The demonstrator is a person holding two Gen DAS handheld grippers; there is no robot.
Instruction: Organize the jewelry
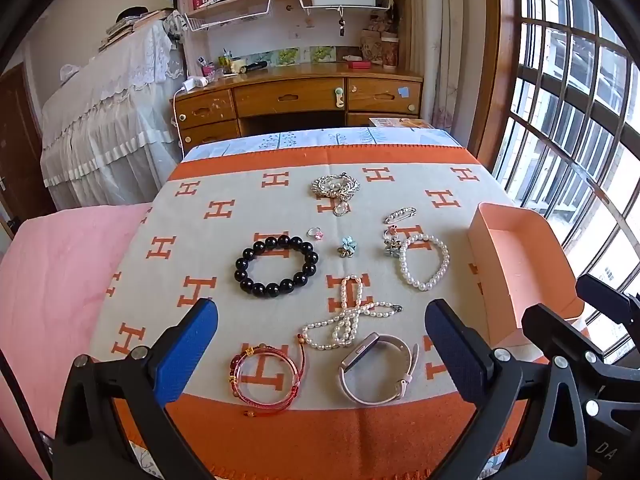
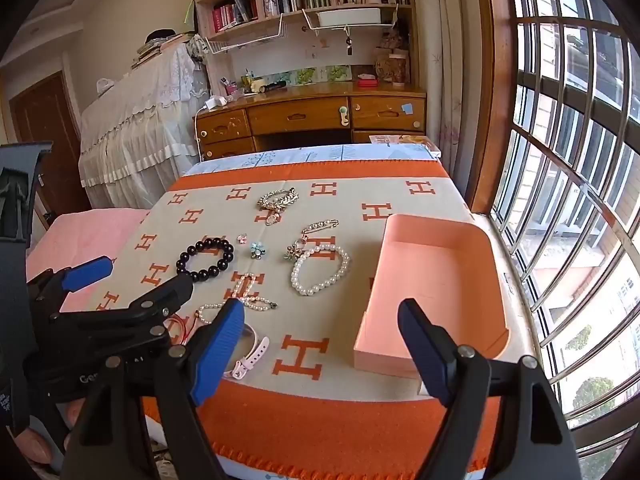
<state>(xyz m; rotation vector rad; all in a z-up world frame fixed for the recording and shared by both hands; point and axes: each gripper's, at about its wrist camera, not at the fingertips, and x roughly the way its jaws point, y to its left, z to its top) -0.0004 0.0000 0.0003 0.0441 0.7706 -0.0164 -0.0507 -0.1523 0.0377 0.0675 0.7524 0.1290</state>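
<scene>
Jewelry lies spread on an orange-and-grey H-patterned cloth (image 1: 224, 184): a black bead bracelet (image 1: 276, 266), a round pearl bracelet (image 1: 424, 262), a pearl strand (image 1: 348, 316), a red string bracelet (image 1: 266, 376), a pink watch (image 1: 378, 368), a crystal brooch (image 1: 335, 188), a pin (image 1: 400, 215), a ring (image 1: 315, 233) and a blue flower (image 1: 347, 246). An empty pink box (image 2: 436, 292) stands at the right. My left gripper (image 1: 320, 344) is open above the near pieces. My right gripper (image 2: 322, 340) is open above bare cloth left of the box.
A wooden desk (image 1: 296, 96) with drawers and bookshelves stands beyond the table. A lace-covered piano (image 1: 108, 112) is at the left, a pink bedcover (image 1: 52, 280) beside the table, and barred windows (image 1: 572, 120) at the right.
</scene>
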